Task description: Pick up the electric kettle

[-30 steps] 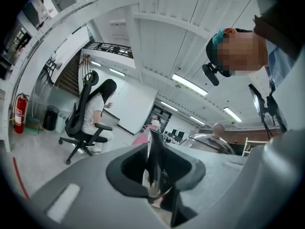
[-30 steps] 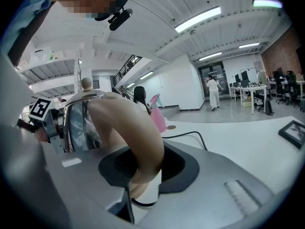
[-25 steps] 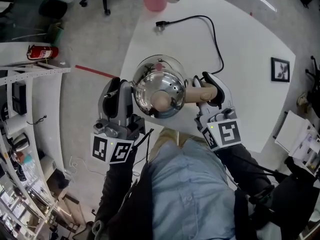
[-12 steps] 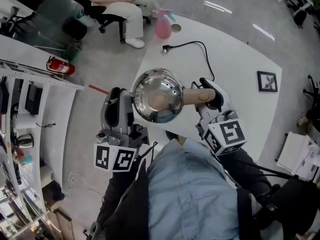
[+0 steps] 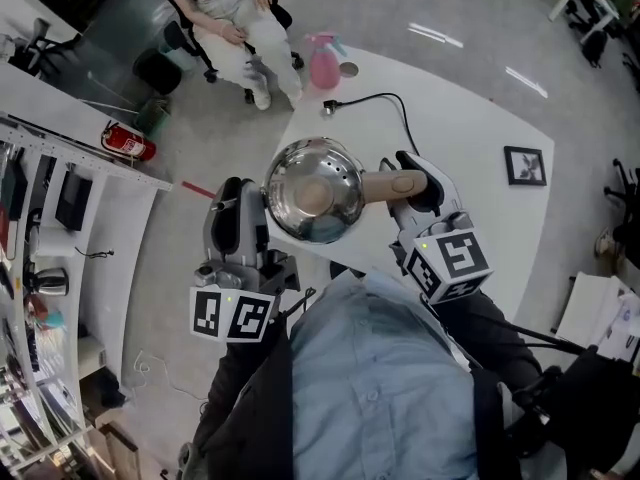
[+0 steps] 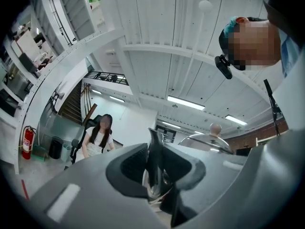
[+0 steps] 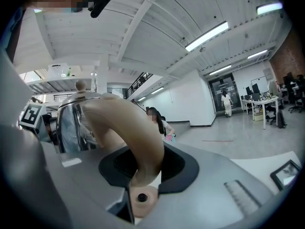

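Above the white table [image 5: 470, 118] in the office, our kettle [image 5: 315, 190] hangs higher than before, right gripper [image 5: 406, 175] clamping its handle [image 5: 388, 184], left gripper [image 5: 246, 196] pinching its left side.

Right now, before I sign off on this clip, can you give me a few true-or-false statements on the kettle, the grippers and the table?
1. The right gripper is shut on the kettle's beige handle. True.
2. The kettle's lid is off. False: the lid is on, with its beige knob on top.
3. A black cord lies on the white table. True.
4. The pink spray bottle stands right beside the framed picture. False: the bottle is at the table's far edge near the cord's plug, and the picture lies well apart, at the right side.
5. The left gripper hangs clear of the kettle. False: it is shut on the spout.
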`<action>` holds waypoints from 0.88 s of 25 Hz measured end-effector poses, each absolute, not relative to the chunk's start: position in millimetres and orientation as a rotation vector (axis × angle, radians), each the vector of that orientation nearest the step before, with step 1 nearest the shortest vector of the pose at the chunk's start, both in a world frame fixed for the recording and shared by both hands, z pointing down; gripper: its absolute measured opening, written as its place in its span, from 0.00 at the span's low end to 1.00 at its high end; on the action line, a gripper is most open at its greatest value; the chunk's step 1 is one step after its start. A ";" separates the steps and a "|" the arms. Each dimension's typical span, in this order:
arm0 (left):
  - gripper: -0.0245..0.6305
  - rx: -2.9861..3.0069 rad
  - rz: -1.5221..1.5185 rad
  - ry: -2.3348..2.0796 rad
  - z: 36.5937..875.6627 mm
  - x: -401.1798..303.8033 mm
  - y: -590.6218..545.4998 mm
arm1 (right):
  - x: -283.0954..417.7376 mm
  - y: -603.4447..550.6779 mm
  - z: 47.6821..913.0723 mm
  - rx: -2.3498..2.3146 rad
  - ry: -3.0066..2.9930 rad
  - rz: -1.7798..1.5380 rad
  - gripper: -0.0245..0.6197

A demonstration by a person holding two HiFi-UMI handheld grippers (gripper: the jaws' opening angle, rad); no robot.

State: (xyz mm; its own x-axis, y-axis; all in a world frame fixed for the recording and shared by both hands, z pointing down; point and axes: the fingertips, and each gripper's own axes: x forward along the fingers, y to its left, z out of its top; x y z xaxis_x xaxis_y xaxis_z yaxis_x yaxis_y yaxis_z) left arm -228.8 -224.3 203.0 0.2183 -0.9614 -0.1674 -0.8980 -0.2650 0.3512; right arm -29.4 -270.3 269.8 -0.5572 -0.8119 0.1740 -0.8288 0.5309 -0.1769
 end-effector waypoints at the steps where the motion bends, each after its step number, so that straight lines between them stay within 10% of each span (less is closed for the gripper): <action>1: 0.17 2.306 -0.529 -1.786 202.6 -228.9 -223.9 | -29.6 -270.3 269.5 1.441 -2.687 0.367 0.22; 22: 0.17 2.296 -0.557 -1.817 196.1 -229.2 -218.3 | -30.2 -272.3 259.3 1.423 -2.701 0.329 0.22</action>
